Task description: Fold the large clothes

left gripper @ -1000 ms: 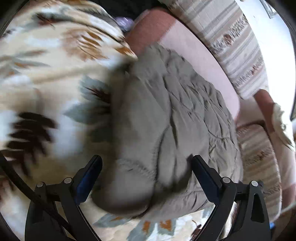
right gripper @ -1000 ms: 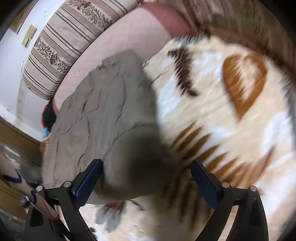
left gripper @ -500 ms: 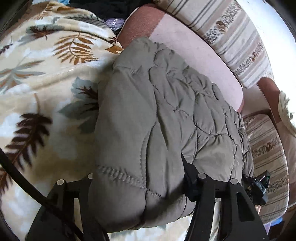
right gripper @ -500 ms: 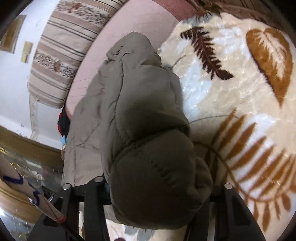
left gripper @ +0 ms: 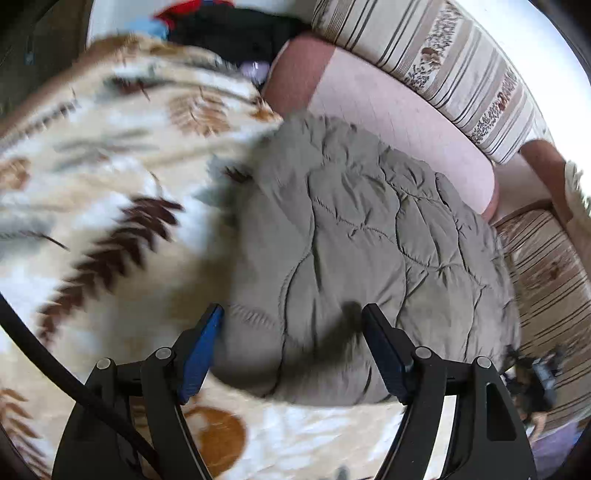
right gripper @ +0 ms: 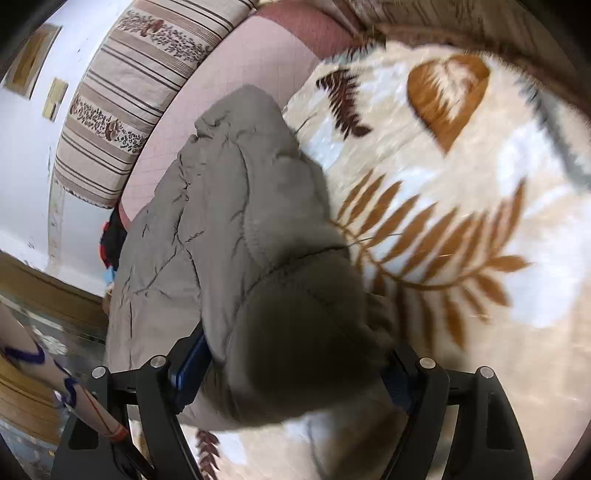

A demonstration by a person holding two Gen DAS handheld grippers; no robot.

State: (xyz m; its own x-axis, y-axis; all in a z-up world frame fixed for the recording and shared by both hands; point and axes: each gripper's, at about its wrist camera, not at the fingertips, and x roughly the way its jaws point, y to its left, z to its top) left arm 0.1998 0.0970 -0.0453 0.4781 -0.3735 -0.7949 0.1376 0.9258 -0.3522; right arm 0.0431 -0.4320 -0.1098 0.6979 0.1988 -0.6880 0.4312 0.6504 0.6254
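A folded grey-green quilted jacket (left gripper: pixel 362 251) lies on a leaf-print blanket (left gripper: pixel 110 206). In the left wrist view my left gripper (left gripper: pixel 291 332) stands open, its blue-padded fingers (left gripper: pixel 201 350) straddling the jacket's near edge without pinching it. In the right wrist view the jacket (right gripper: pixel 236 206) bulges between my right gripper's (right gripper: pixel 295 362) fingers (right gripper: pixel 188 363). Its jaws are still spread around the thick fold, which fills the gap and hides the right pad.
A pink sofa seat (left gripper: pixel 388 99) and striped cushions (left gripper: pixel 461 59) lie beyond the jacket. Dark and red clothes (left gripper: pixel 221 26) sit at the far end. The blanket (right gripper: pixel 461 221) spreads to the right. A wooden floor edge (right gripper: pixel 33 295) shows at left.
Both grippers had closed on the jacket's near fold half a second ago. Now the left one has opened and drawn back; the right one has loosened. The views are blurred by motion.
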